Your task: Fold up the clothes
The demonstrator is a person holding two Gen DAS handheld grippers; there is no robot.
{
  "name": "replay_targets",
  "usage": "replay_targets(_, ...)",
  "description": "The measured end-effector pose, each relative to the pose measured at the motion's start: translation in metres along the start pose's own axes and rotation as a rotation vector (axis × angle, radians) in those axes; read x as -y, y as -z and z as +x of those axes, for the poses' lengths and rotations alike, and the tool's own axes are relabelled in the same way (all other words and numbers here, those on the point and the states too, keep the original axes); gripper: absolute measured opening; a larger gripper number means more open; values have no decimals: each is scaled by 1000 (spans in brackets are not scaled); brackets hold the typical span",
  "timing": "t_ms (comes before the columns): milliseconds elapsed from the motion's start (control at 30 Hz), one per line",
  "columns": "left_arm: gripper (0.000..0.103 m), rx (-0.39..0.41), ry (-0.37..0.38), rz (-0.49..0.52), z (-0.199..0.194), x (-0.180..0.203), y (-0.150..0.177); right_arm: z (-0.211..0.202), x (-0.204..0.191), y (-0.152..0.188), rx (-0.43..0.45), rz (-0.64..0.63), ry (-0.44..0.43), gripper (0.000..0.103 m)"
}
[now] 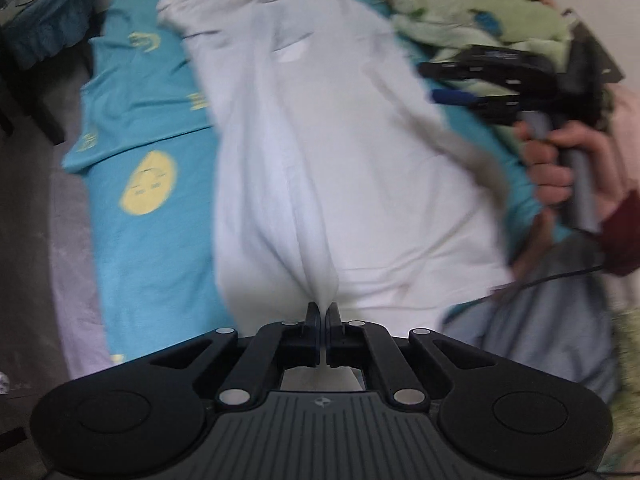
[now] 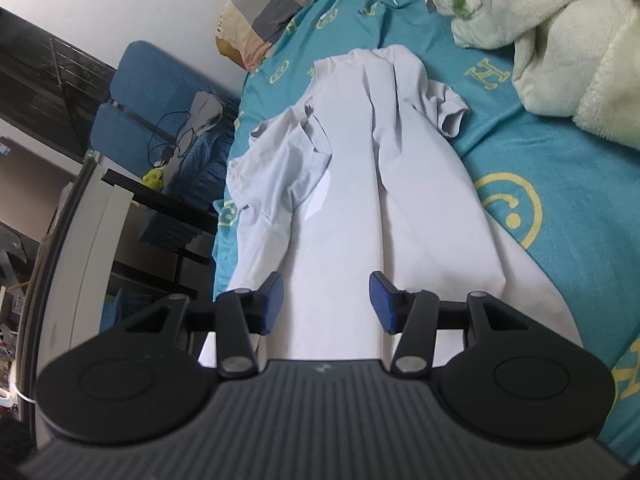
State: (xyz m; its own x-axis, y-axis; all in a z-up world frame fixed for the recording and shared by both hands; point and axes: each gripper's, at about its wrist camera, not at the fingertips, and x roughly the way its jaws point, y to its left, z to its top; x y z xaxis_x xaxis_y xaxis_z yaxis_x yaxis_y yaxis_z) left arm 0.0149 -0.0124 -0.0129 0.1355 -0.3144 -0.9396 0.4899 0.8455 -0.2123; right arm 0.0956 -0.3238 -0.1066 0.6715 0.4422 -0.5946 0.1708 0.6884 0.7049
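Our left gripper (image 1: 322, 309) is pinched tight on the hem of the white T-shirt (image 1: 320, 140), lifting it off the teal bedsheet (image 1: 132, 120) to fold; our right gripper (image 2: 326, 300) hovers half-open over the shirt, holding nothing, ready to pin it.

— What sort of place is this?
— A bedroom at home: a bed (image 2: 560, 152) under a teal smiley sheet (image 1: 152, 184), a checked pillow (image 2: 272, 4), a fleecy blanket (image 2: 560, 40), a blue chair (image 2: 156, 92) alongside.
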Motion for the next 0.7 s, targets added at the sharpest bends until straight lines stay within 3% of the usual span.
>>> replay_targets(167,3,-49,45,-17,53,51,-2,-3,5,-1,4,3,17,51)
replay_targets(367,8,-86,38,-41,115,49,1,-6,10,-3,20,8,20,51)
replay_targets(433,20,-67,40,-38,117,46,1,-7,12,-6,27,10,26,51)
replay_targets(500,44,-18,29,-26,107,42,-3,-10,15,-9,40,27,20,51)
replay_targets(567,51,30,18,-14,97,39,-7,-15,19,-13,65,50,16,51)
replay_targets(700,76,211,-63,0,74,31,-32,-23,25,-21,117,53,50,51)
